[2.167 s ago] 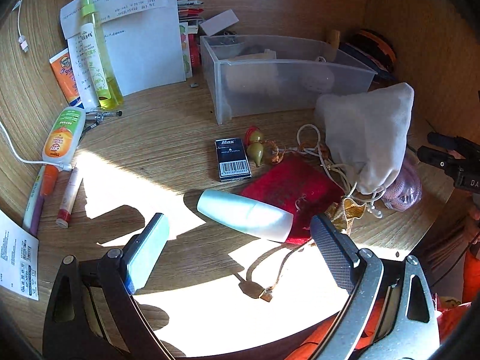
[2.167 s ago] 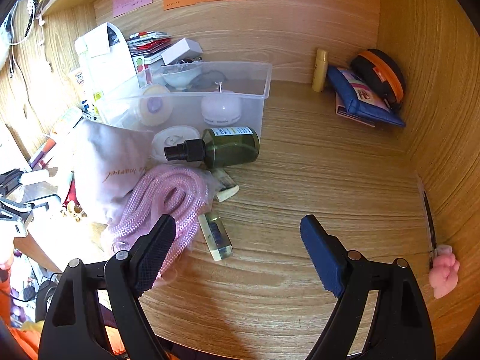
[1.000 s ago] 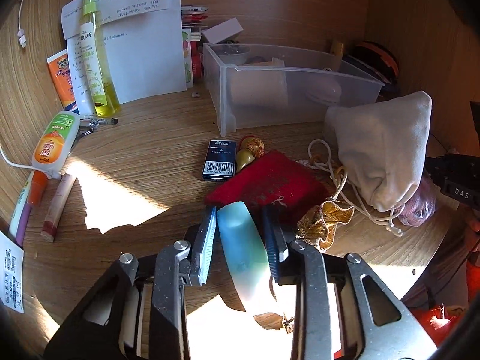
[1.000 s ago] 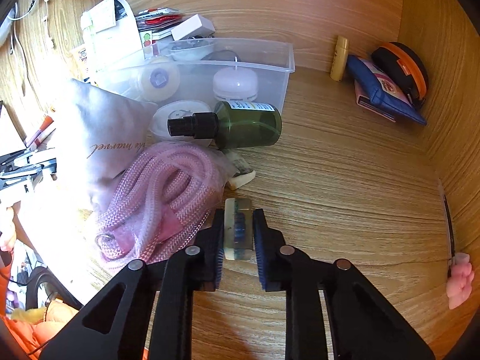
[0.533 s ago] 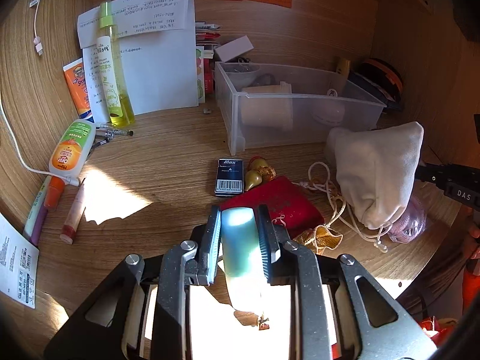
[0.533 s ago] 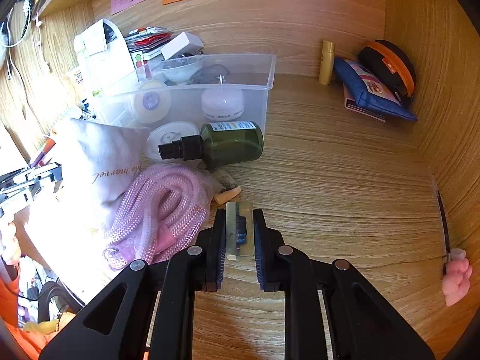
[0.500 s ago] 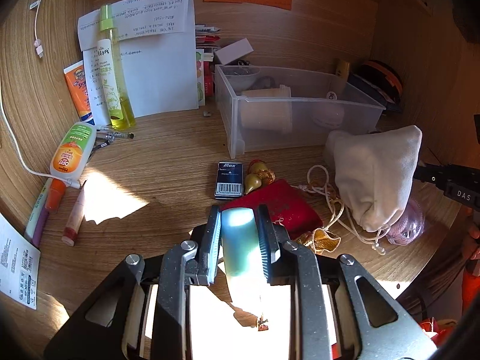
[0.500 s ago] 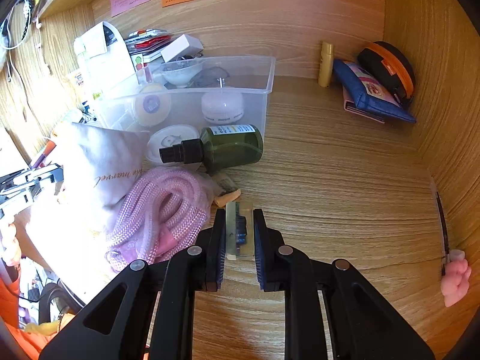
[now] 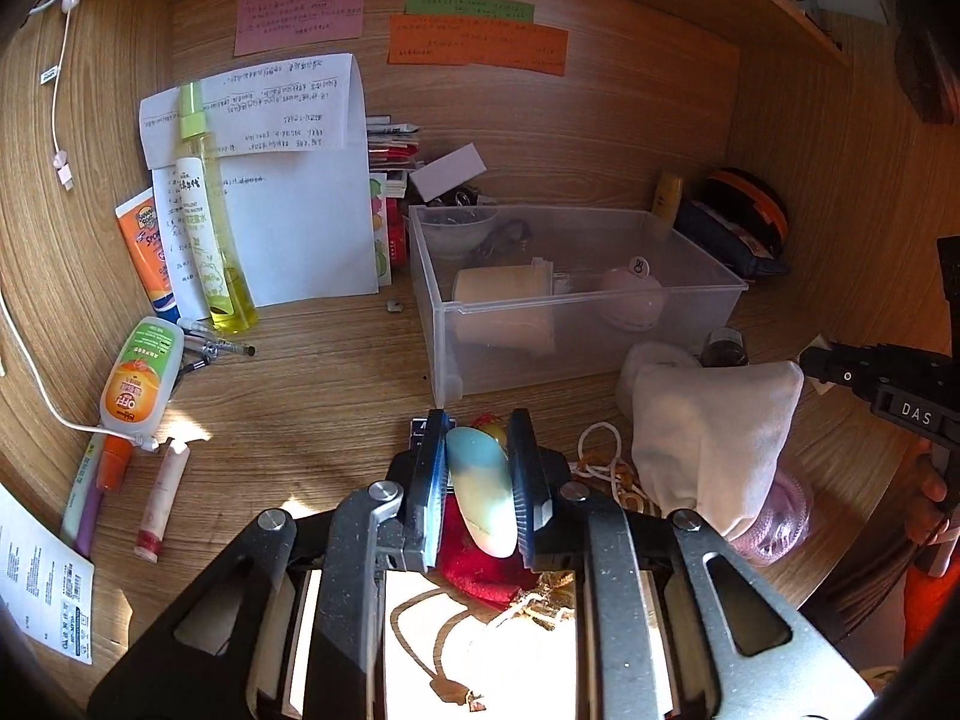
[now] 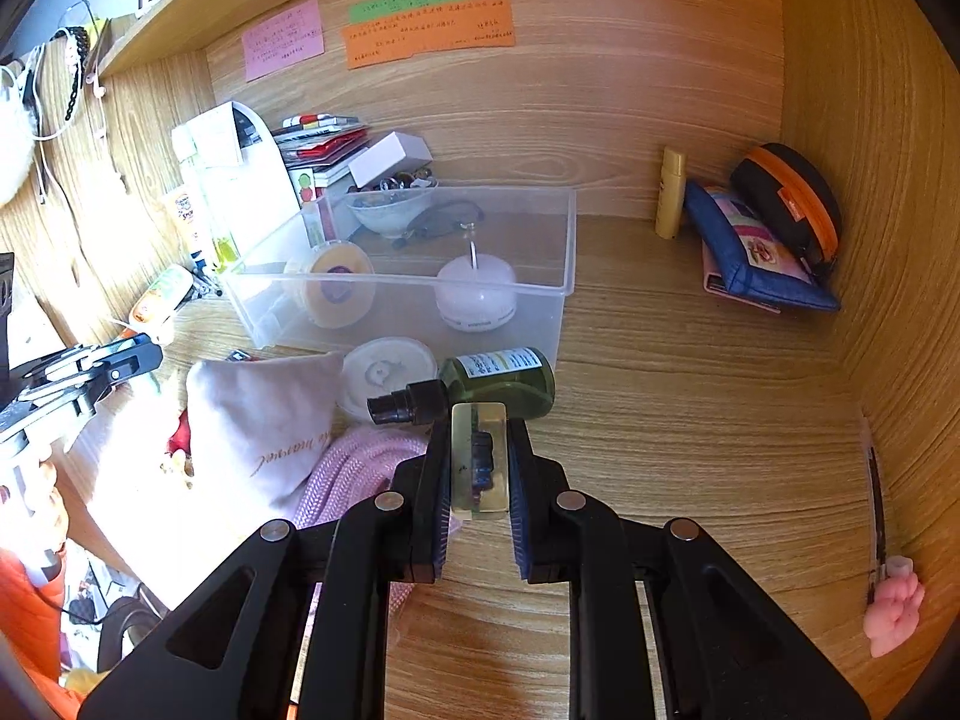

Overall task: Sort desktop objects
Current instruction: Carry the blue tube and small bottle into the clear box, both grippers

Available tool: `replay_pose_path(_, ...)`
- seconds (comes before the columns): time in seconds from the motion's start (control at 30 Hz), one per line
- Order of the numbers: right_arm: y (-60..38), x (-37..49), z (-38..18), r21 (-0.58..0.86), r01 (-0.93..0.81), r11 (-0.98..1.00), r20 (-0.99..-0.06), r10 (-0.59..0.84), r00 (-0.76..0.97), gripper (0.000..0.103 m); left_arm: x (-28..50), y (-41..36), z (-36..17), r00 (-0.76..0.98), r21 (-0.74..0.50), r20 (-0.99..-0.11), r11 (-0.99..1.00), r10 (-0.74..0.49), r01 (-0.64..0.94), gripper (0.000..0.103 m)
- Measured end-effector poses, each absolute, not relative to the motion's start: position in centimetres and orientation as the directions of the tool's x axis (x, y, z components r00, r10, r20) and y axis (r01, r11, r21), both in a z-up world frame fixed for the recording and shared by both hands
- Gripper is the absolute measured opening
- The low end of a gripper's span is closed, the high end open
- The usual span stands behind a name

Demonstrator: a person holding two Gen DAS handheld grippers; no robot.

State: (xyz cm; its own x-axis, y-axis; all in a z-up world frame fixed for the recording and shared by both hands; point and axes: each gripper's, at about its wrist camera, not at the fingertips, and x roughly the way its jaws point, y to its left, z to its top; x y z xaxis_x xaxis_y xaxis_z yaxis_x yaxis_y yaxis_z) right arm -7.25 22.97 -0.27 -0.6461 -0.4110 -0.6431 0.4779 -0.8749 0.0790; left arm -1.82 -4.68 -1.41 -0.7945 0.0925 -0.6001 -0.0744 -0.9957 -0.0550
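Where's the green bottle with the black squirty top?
In the right wrist view the green bottle lies on its side on the desk, just in front of the clear plastic bin, beside a round white lid on its left.

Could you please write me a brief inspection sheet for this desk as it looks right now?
Surface: wooden desk, sunlit at its near edge.
Job's things: clear plastic bin holds a bowl, tape roll and white round gadget; pale blue tube and small clear rectangular bottle are each gripped.
Clutter: white cloth pouch, green spray bottle lying down, pink rope, red pouch, yellow bottle upright, pens, papers.
Grippers: left gripper shut on the tube; right gripper shut on the small bottle.
Cables: white cable along the left wall.
Surroundings: sticky notes on the back panel.
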Motion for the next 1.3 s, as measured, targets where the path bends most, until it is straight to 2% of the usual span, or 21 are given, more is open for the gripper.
replay_pose_path(0.37, 21.8, -8.5, 2.2, 0.072, 0.494, -0.866, -0.608, -0.431, -0.667, 0.015, -4.3, -4.0, 1.0, -0.815, -0.086, -0.563, -0.99, 0.138, -0.108, 0.019)
replay_pose_path(0.8, 20.7, -12.3, 3.1, 0.078, 0.504, -0.86, -0.614, -0.439, -0.656, 0.015, -8.3, -3.1, 4.8, -0.836, -0.104, -0.515, -0.982, 0.189, -0.158, 0.019)
replay_pose_path(1.3, 20.3, -17.5, 1.7, 0.086, 0.487, -0.869, -0.667, -0.414, -0.62, 0.015, -14.0, 0.0, 4.2, -0.8, -0.098, -0.549, -0.969, 0.244, -0.228, 0.019)
